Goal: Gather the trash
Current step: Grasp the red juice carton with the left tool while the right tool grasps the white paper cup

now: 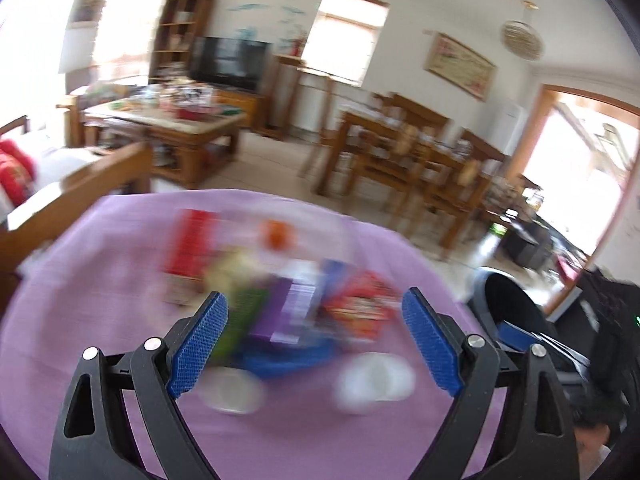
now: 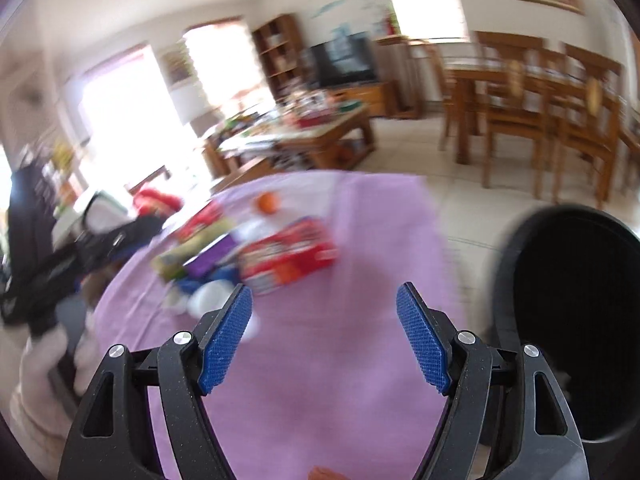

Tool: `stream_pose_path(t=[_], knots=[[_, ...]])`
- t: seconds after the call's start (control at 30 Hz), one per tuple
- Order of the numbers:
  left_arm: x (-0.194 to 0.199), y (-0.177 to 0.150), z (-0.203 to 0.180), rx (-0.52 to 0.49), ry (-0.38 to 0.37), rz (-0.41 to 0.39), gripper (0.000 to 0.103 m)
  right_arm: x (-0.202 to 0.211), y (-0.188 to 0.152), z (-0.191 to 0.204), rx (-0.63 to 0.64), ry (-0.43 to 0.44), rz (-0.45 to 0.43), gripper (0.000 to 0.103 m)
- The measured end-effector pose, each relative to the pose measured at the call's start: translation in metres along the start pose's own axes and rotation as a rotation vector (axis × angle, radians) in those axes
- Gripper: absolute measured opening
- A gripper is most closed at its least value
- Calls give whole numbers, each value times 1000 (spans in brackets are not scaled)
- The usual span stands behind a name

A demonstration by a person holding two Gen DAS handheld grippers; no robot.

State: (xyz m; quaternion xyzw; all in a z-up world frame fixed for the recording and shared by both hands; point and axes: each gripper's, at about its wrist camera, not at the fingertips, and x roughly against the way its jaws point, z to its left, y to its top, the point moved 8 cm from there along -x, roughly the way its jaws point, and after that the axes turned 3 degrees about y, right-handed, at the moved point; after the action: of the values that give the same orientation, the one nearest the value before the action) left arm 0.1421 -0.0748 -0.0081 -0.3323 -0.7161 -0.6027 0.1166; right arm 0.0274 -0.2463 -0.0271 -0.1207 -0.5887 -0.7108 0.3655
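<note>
Both the left gripper (image 1: 314, 308) and right gripper (image 2: 325, 304) had jaws spread wide, nothing between them. Blurred trash pile (image 1: 288, 292) lay on the purple-clothed table (image 2: 312, 380). Black bin (image 2: 576, 320) stood just beside the table's right edge.

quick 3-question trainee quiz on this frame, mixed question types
1. True or false: the left gripper holds a piece of trash.
2. Where does the black bin stand relative to the table with the purple cloth in the right wrist view: A) to its left B) to its right C) on top of it
3. What small round orange thing lies at the far side of the trash pile?

Key: 1 false, both it and the right gripper are open and empty. 2 B. 3 Probably an orange; too blurred to confirm.
</note>
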Motion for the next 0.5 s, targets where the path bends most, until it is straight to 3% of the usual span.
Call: stream_pose_path(t=[0.13,0.27,0.37,0.47,0.5], knots=[[-19,12,56,-2,106,45,88,-41,-8,47,67,26,76,74],[-48,21,73,-47,129,99,88,-70,-17,66,97,-23,132,74],[-68,20,82,-83,149,148,87,-82,-19,66,58,-1,159,74],[-85,9,88,-89,153,206,65,-88,-18,62,60,-35,163,73],[-93,7,92,-73,149,231,52,-89,-18,62,57,-32,169,63]])
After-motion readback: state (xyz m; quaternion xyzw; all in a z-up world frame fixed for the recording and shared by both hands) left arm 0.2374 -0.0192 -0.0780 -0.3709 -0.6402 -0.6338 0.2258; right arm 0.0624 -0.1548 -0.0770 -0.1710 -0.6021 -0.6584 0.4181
